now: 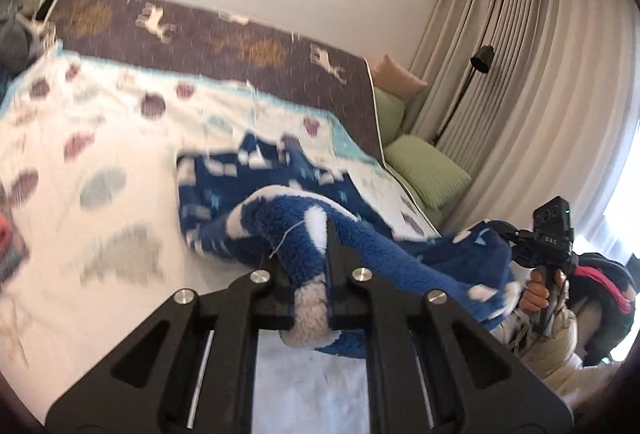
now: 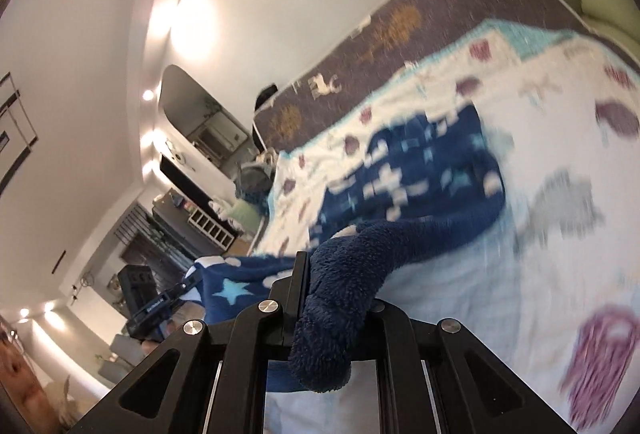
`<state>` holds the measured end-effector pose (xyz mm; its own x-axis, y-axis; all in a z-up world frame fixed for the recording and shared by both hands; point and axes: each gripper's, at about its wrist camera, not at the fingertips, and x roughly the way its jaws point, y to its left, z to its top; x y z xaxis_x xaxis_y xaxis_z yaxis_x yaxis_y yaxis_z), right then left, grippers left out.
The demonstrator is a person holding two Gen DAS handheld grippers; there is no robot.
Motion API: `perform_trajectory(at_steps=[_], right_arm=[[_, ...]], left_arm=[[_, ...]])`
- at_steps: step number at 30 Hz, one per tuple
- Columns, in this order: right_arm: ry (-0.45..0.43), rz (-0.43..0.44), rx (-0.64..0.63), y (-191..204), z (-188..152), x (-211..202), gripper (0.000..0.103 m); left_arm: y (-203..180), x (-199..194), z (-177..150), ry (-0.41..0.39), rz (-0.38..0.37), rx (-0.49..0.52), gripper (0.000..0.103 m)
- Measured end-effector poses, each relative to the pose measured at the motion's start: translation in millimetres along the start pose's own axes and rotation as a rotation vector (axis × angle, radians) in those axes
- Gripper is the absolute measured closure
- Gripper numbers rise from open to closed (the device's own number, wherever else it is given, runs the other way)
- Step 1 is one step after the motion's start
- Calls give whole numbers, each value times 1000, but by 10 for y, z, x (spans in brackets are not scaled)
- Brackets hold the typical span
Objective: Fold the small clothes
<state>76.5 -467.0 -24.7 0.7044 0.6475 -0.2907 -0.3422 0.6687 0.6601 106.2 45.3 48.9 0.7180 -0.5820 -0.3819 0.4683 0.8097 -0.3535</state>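
A small blue fleece garment [image 1: 256,194] with white and light-blue marks lies partly on the white patterned bed cover [image 1: 100,138]. My left gripper [image 1: 310,274] is shut on one thick fleece edge of it, lifted off the bed. My right gripper [image 2: 332,298] is shut on another bunched edge of the same garment [image 2: 420,170]. The cloth hangs stretched between both grippers. The right gripper also shows at the right edge of the left wrist view [image 1: 504,234]. The left gripper shows low left in the right wrist view [image 2: 188,284].
A dark grey blanket [image 1: 224,42] with deer and tree prints lies along the bed's far side. Green cushions [image 1: 428,166] and beige curtains [image 1: 520,74] stand beyond the bed. A floor lamp [image 1: 482,60] stands by the curtains. Shelves and a mirror [image 2: 200,122] lie across the room.
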Motion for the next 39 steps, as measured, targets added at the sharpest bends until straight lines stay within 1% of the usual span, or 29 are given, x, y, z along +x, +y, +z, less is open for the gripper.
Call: perform_trajectory(at_steps=[5, 8, 10, 13, 16, 19, 22, 25, 29, 30, 32, 34, 35, 37, 39], right_arm=[[-63, -36, -45, 119, 569, 164, 92], [-105, -64, -51, 127, 940, 309, 92], [-122, -89, -42, 75, 1156, 411, 92], [-142, -137, -14, -72, 1468, 635, 92], [-158, -184, 29, -346, 1762, 955, 92], [-159, -198, 58, -649, 1976, 1294, 92], [-140, -221, 71, -955, 2119, 1711, 92], [-113, -243, 89, -1261, 2196, 2094, 92], [-69, -292, 134, -1753, 2235, 2598, 92], [-59, -310, 141, -1876, 2225, 2707, 92], [-38, -343, 150, -2057, 2195, 2870, 92], [-5, -382, 164, -2247, 2106, 3003, 92], [18, -399, 181, -2353, 2052, 3068, 92], [32, -370, 233, -2514, 1988, 3099, 92], [28, -354, 247, -2536, 1998, 3070, 91]], left_arm=[[-128, 324, 548, -35, 85, 112, 92], [-117, 565, 780, -45, 135, 147, 92], [-52, 760, 922, -59, 178, 150, 92], [88, 1112, 1098, -75, 248, 141, 92], [259, 1531, 1216, -76, 327, 153, 92], [463, 1978, 1274, -51, 362, 148, 92], [684, 2483, 1277, -13, 404, 156, 92], [912, 2949, 1220, 31, 424, 161, 92], [1152, 3415, 1112, 79, 456, 159, 92], [1217, 3528, 1057, 96, 469, 159, 92], [1347, 3754, 915, 166, 492, 142, 92], [1463, 3898, 827, 247, 485, 100, 91], [1509, 3921, 811, 269, 477, 76, 91], [1512, 3870, 850, 258, 462, 57, 90], [1473, 3826, 863, 244, 461, 61, 90]])
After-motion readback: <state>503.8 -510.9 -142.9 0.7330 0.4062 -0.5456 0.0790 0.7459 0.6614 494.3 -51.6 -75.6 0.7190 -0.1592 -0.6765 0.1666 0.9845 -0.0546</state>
